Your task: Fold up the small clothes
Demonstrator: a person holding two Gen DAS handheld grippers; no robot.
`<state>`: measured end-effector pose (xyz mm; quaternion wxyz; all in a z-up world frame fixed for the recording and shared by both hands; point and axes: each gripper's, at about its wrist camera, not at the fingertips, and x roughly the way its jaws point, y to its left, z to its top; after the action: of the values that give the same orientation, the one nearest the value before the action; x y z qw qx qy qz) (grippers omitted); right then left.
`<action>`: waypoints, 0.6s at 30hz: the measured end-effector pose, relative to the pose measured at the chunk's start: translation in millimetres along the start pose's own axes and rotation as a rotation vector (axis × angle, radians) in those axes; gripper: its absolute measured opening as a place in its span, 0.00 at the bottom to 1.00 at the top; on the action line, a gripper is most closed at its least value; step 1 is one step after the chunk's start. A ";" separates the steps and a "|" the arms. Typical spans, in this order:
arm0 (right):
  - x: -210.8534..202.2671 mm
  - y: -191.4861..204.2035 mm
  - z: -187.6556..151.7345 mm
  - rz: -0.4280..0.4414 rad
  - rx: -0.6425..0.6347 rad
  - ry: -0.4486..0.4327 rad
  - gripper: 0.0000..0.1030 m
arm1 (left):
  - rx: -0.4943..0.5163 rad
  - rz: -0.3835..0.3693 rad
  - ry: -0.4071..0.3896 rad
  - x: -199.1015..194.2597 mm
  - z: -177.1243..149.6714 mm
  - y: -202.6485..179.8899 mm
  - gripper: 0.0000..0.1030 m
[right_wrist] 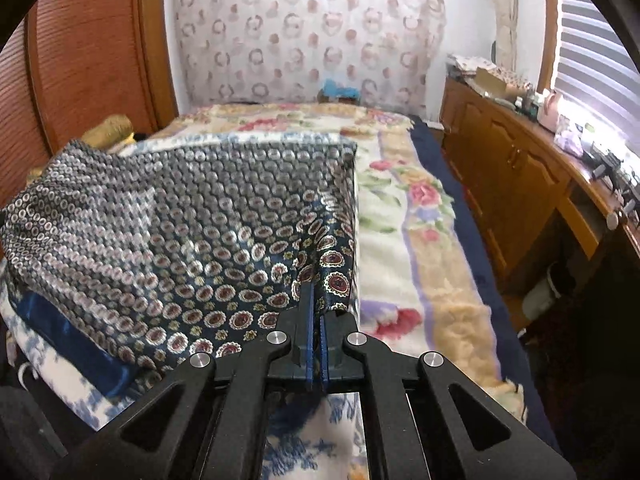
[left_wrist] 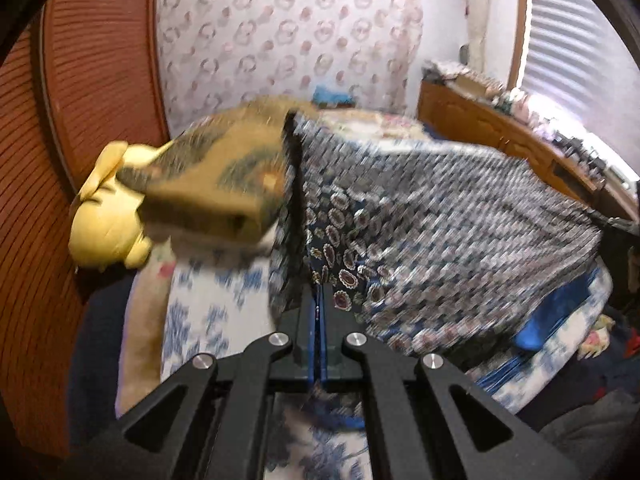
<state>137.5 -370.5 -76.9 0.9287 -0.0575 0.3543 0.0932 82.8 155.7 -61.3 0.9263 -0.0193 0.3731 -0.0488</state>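
A dark blue patterned garment (left_wrist: 440, 232) with oval medallions hangs stretched between my two grippers above the bed. My left gripper (left_wrist: 318, 304) is shut on its left edge, and the cloth spreads away to the right. My right gripper (right_wrist: 316, 308) is shut on the garment's right edge (right_wrist: 336, 264), and the cloth (right_wrist: 180, 220) spreads to the left. The left wrist view is blurred by motion.
A bed with a floral blanket (right_wrist: 404, 216) lies below and ahead. A yellow plush toy (left_wrist: 108, 216) and a mustard patterned cushion (left_wrist: 216, 176) sit at the left by the wooden wardrobe (left_wrist: 80, 100). A wooden dresser (right_wrist: 512, 176) with clutter runs along the right under a window.
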 end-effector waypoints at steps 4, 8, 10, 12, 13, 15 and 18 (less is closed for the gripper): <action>11.2 -3.2 -5.7 0.006 0.025 0.019 0.00 | -0.011 0.007 0.030 13.0 -7.7 3.8 0.00; 7.8 1.3 -3.3 0.018 0.024 0.006 0.02 | 0.005 0.013 0.013 11.6 -5.7 -1.9 0.04; 2.2 5.2 -4.1 0.012 0.016 -0.008 0.04 | 0.011 0.014 0.008 10.7 -5.3 -3.5 0.08; -5.1 7.9 -4.4 0.000 0.012 -0.027 0.08 | 0.014 0.000 0.002 9.1 -6.5 -4.1 0.24; -8.5 9.3 -5.8 -0.005 0.010 -0.034 0.15 | 0.013 -0.011 -0.002 7.9 -5.8 -4.1 0.29; -17.7 12.6 -6.1 -0.011 0.005 -0.058 0.24 | 0.007 -0.008 -0.011 4.5 -5.8 -5.2 0.41; -25.4 18.8 -5.1 -0.018 -0.010 -0.080 0.38 | -0.008 0.005 -0.026 1.5 -4.4 -3.0 0.59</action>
<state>111.6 -356.5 -64.4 0.9427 -0.0616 0.3158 0.0889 80.6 152.6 -65.3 0.9312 -0.0227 0.3610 -0.0445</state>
